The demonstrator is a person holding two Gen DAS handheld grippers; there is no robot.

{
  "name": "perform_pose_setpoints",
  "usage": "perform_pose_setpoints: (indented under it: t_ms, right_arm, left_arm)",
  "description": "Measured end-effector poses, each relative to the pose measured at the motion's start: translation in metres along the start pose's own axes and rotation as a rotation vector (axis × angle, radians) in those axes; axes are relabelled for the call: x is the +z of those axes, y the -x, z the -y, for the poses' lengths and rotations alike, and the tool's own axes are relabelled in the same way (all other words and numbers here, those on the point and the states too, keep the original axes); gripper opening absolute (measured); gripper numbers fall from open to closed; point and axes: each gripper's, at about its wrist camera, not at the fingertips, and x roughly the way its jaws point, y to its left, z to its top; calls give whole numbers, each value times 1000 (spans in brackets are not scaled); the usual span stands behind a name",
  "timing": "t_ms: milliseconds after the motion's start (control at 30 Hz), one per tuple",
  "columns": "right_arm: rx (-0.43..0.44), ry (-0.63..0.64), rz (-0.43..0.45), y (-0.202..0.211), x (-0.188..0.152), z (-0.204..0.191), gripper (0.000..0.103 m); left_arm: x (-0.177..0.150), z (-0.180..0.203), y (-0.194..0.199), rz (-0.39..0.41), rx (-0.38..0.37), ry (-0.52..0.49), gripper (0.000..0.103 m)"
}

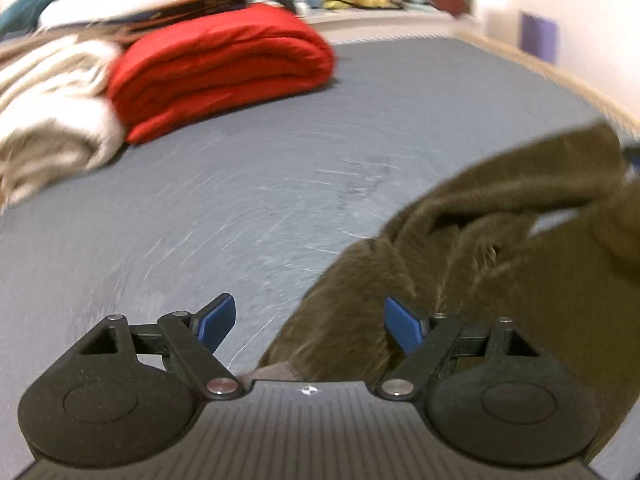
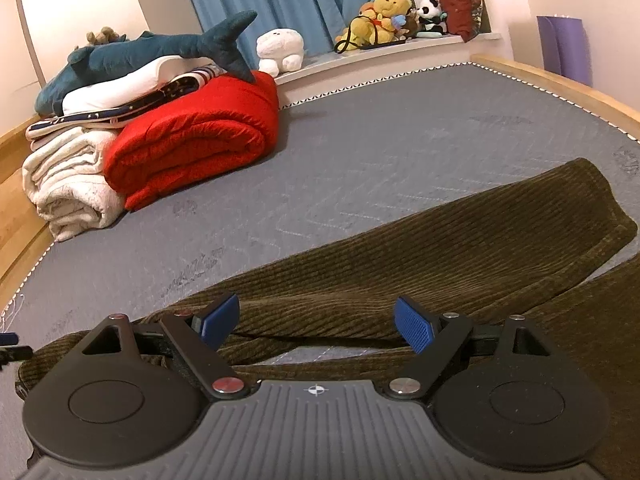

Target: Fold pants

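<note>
The dark olive-brown corduroy pants (image 2: 460,248) lie on the grey mattress (image 2: 360,152), spread across the near part of it. In the right wrist view one leg runs as a long flat band from about 8 o'clock up to its rounded end near 3 o'clock, and a second layer of the same cloth lies under it toward 5 o'clock, with a thin slit of mattress showing between the two. In the left wrist view the pants (image 1: 480,240) fill the 3 to 5 o'clock part of the frame, bunched into loose ridges; that picture is smeared, so the exact folds are hard to read.

The right gripper (image 2: 318,322) points forward and downward over the pants, its blue-padded jaws spread wide and level, nothing pinched between them. The left gripper (image 1: 310,320) also tilts down toward the mattress; its jaws stand released too, the pad toward 7 o'clock over bare mattress and the other over the edge of the cloth, and whether that pad touches the fabric is probably not decidable here.

Toward 10 o'clock in the right view sits a folded red quilt (image 2: 200,140), with a rolled cream blanket (image 2: 68,188) beside it and a blue plush shark (image 2: 160,48) on top of the stack. A yellow plush bear (image 2: 384,12) sits on the window ledge at 1 o'clock.
</note>
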Motion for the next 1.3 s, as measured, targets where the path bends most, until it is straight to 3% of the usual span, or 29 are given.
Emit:
perform_pose_setpoints:
  t_ms: [100, 200, 367, 433, 500, 567, 600, 700, 767, 933, 1033, 1133, 1167, 1233, 1267, 1300]
  right_arm:
    - [1, 7, -4, -2, -1, -2, 86]
    - [-13, 19, -19, -8, -3, -2, 87]
    - [-44, 21, -37, -15, -4, 4, 87]
    - [-58, 20, -39, -17, -5, 8, 87]
    - [-76, 17, -40, -17, -6, 12, 87]
    - [-92, 15, -40, -16, -8, 17, 87]
    - [-102, 14, -39, -16, -9, 20, 87]
    - [-128, 15, -36, -13, -11, 28, 87]
    - [-155, 18, -23, -9, -11, 34, 87]
    - [-228, -74, 66, 11, -3, 54, 86]
    - [-283, -175, 136, 26, 2, 70, 79]
    - [-320, -300, 176, 35, 4, 90, 66]
    - [-323, -344, 183, 38, 4, 96, 58]
    - [-321, -424, 191, 40, 2, 108, 52]
    - [-319, -455, 188, 40, 1, 113, 51]
    - [-311, -479, 183, 40, 1, 116, 51]
  left_arm:
    - [3, 25, -10, 3, -39, -68, 86]
    - [4, 45, -25, -9, -26, -138, 86]
    - [5, 46, -61, -86, -7, -109, 83]
    - [3, 41, -72, -111, 13, -93, 67]
    - [2, 34, -78, -130, 15, -57, 34]
    - [3, 22, -82, -125, 43, 7, 20]
    - [4, 14, -78, -115, 41, 51, 18]
    - [8, -14, -56, -51, -13, 228, 16]
    - [10, -27, -29, 14, -60, 284, 15]
    - [-1, -37, 39, 142, -161, 250, 15]
    - [-21, -34, 52, 89, -209, 207, 14]
    - [-49, -25, 45, -49, -276, 188, 15]
    - [-60, -15, 38, -113, -280, 150, 21]
    - [-73, -1, 30, -195, -188, 83, 34]
    - [-74, 1, 32, -198, -133, 88, 35]
    - [-72, 0, 38, -182, -123, 113, 36]
